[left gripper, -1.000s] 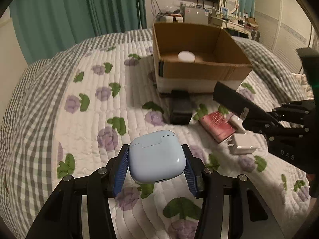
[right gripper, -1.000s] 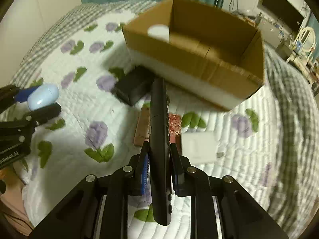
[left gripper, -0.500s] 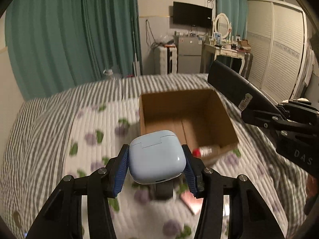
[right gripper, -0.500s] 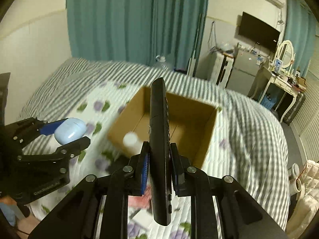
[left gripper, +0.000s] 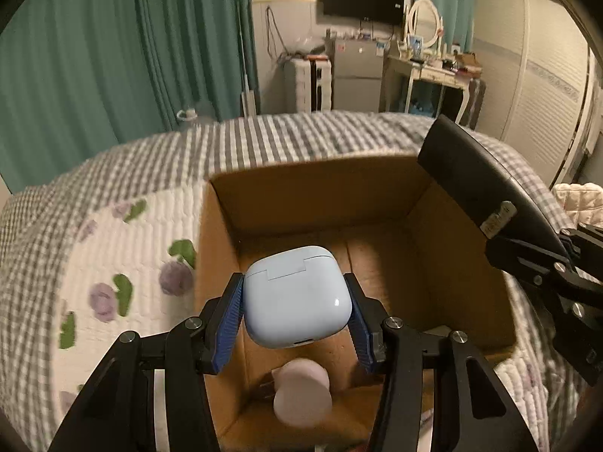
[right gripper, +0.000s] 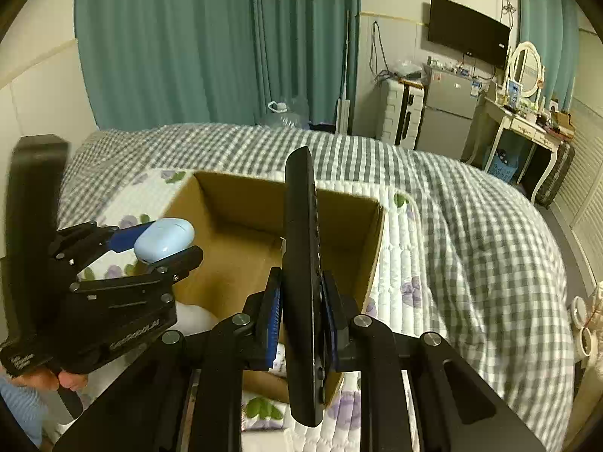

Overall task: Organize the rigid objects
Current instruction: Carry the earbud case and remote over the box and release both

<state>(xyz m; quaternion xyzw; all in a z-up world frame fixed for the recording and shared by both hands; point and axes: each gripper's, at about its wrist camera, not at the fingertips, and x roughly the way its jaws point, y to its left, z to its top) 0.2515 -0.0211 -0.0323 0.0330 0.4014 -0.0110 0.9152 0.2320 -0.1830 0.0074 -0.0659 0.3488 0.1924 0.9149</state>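
My left gripper (left gripper: 296,320) is shut on a light blue earbud case (left gripper: 296,295) and holds it above the open cardboard box (left gripper: 320,188); it also shows in the right wrist view (right gripper: 164,239). My right gripper (right gripper: 301,312) is shut on a long black remote control (right gripper: 301,263), held edge-up over the box (right gripper: 226,188); the remote shows in the left wrist view (left gripper: 475,184) over the box's right side. A white-capped bottle (left gripper: 301,395) lies inside the box near its front wall.
The box sits on a bed with a floral quilt (left gripper: 124,263) and grey checked blanket (right gripper: 471,226). Teal curtains (right gripper: 207,37), a small fridge (right gripper: 448,113), a dressing table (right gripper: 527,120) and a wall television (right gripper: 467,34) stand beyond the bed.
Both grippers moved forward and down from above the bed to directly over the box opening, with the case and the remote still held. The box now fills the lower view.
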